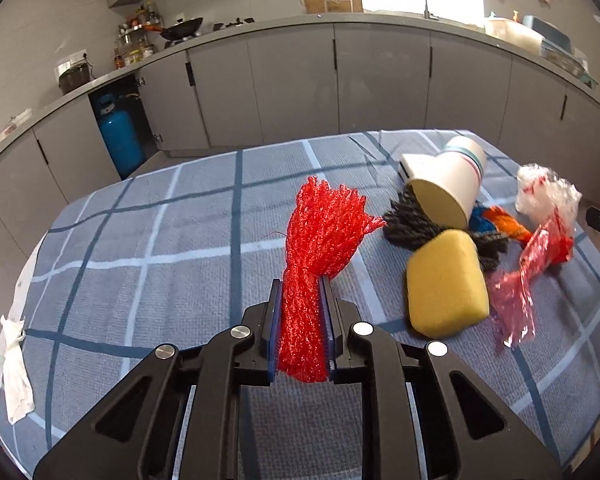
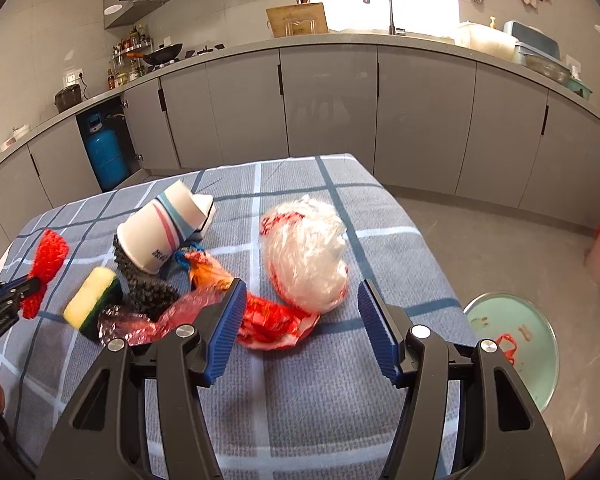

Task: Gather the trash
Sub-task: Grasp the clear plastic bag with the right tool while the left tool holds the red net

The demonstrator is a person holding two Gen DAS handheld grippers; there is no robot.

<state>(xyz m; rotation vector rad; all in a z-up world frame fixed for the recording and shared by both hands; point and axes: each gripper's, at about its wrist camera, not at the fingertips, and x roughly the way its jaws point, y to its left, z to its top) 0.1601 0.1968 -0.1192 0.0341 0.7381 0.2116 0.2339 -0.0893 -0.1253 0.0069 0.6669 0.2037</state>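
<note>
The red mesh net (image 1: 320, 240) lies bunched between the pads of the left tool (image 1: 302, 316), which is pinched on its lower end; the net's far end fans out over the checked table (image 1: 140, 240). To its right lie a yellow sponge (image 1: 446, 284), a paper cup (image 1: 448, 184) on its side and pink plastic wrap (image 1: 520, 292). The right tool (image 2: 300, 320) stands spread above the table, gripping nothing. A crumpled clear plastic bag (image 2: 308, 256) lies just beyond its pads, with a red wrapper (image 2: 272, 322) near the left pad.
</note>
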